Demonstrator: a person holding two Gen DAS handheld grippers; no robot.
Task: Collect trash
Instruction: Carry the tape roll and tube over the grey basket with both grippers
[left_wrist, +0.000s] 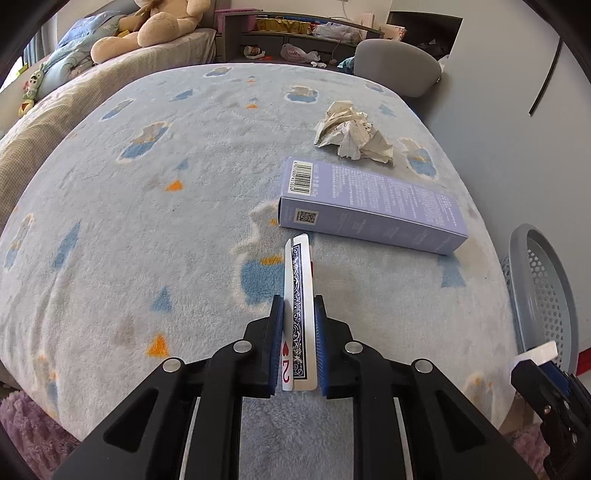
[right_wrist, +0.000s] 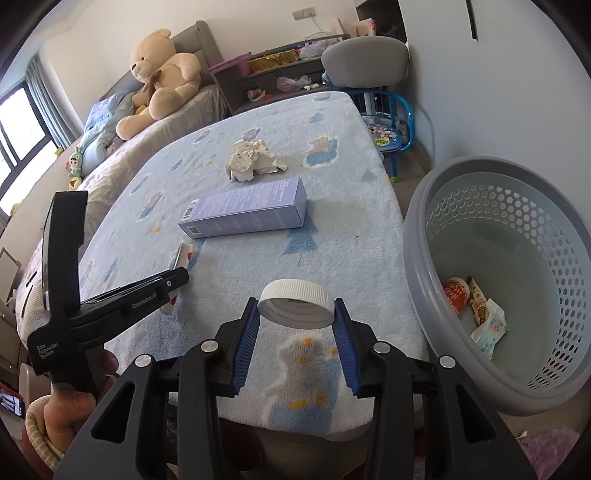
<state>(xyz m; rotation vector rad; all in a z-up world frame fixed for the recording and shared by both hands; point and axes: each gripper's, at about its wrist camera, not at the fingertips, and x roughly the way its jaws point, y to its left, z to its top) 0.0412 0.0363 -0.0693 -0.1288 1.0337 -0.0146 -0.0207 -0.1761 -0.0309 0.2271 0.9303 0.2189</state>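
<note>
**Both grippers loaded: cards in the left, jar lid in the right**

Your left gripper (left_wrist: 298, 314) is clenched on a thin stack of playing cards (left_wrist: 298, 295), held on edge between the blue pads; a patterned blue back faces right and a red two of hearts shows at the near end. The cards stick out past the fingertips toward 12 o'clock, their far end just short of the lavender carton (left_wrist: 369, 210) that lies flat on the blue fleece blanket (left_wrist: 147, 221).

From that wrist view, the crumpled paper ball (left_wrist: 352, 133) sits beyond the carton at about 1 o'clock, close to it but apart. The grey perforated basket (left_wrist: 543, 291) stands off the blanket's edge at 3 o'clock.

Your right gripper (right_wrist: 295, 314) grips a white ribbed screw lid (right_wrist: 295, 302) across its width, the lid tilted so its open underside faces the camera. It hangs above the blanket's near edge. In this view the basket (right_wrist: 436, 229) is at 3 o'clock, near the fingers, with a few snack wrappers (right_wrist: 476, 310) lying on its floor.

The carton (right_wrist: 247, 210) lies at 11 o'clock from the lid, well apart, and the paper ball (right_wrist: 255, 158) beyond it at 12 o'clock. Your left hand (right_wrist: 70, 402) shows at 8 o'clock, wrapped round the other gripper's handle.
</note>
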